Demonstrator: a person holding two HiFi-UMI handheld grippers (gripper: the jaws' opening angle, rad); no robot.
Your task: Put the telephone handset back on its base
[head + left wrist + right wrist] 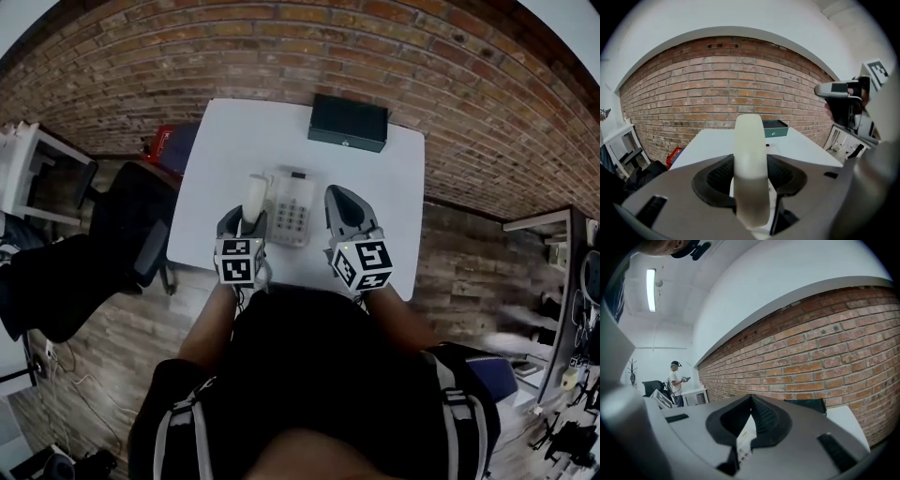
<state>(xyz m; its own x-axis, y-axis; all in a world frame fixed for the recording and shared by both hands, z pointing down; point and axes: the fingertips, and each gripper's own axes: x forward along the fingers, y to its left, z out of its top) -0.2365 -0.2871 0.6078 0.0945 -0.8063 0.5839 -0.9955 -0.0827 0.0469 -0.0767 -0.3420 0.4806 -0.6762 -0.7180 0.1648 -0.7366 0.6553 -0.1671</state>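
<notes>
My left gripper point(244, 221) is shut on the cream telephone handset point(253, 197), which stands up between its jaws over the near left of the white table point(216, 150). Seen from the left gripper view, the handset point(750, 159) fills the gap between the jaws of the left gripper point(750, 165). The telephone base point(292, 208) with its keypad lies just right of the handset. To the right of the base, my right gripper point(345, 208) hovers, jaw tips together and empty; the right gripper point(751, 401) shows a strip of keypad point(745, 437) below its tips.
A dark box point(349, 122) sits at the table's far edge against the brick wall point(281, 47). A black office chair point(131, 230) and a red object point(161, 141) stand left of the table. A person point(675, 380) stands far off by a white desk.
</notes>
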